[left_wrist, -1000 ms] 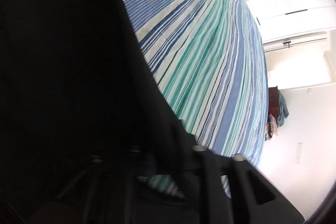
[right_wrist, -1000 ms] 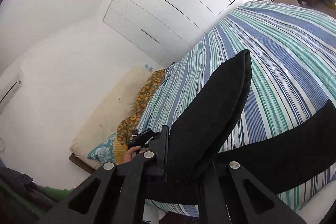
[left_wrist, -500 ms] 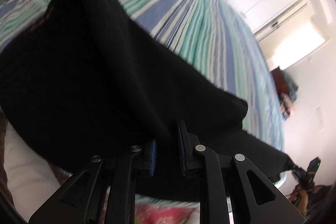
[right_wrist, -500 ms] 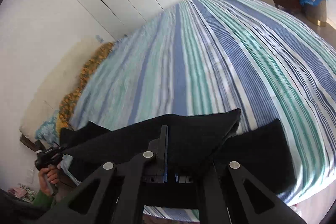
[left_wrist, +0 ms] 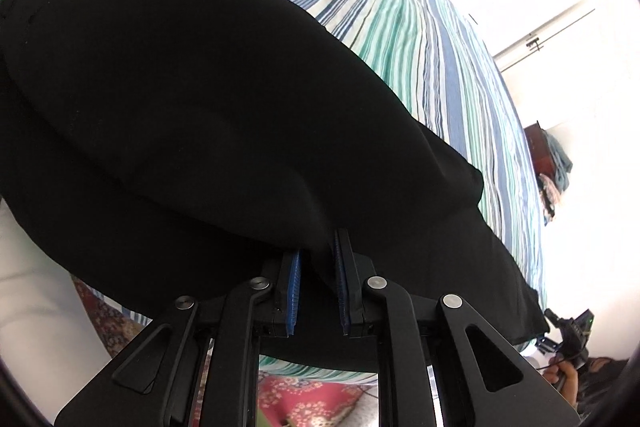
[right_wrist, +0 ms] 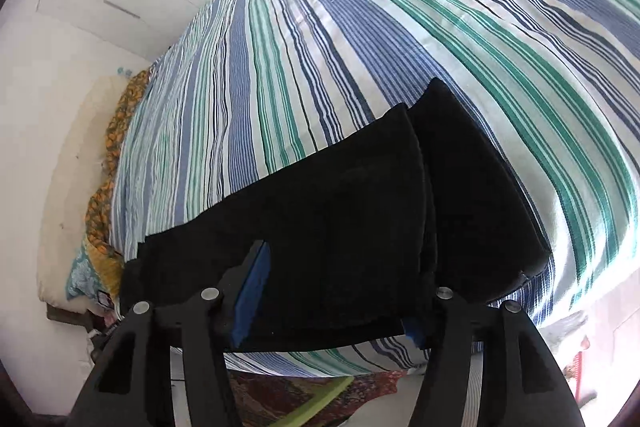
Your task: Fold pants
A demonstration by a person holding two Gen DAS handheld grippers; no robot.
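We lay the black pants [right_wrist: 340, 227] along the near edge of the striped bed [right_wrist: 360, 47], left gripper [left_wrist: 316, 267] pinching a fold, right gripper [right_wrist: 336, 291] opening clear; hems should align before release.

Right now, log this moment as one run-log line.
step: fold pants | black pants: lying on striped bedspread | left tongs: pinching pants fabric | right tongs: opening, pads off the cloth

Both wrist views ride on tongs, look steeply down along them, close over bed [left_wrist: 420, 19] edge; shared: black pants [right_wrist: 340, 219], striped cover [right_wrist: 360, 27].
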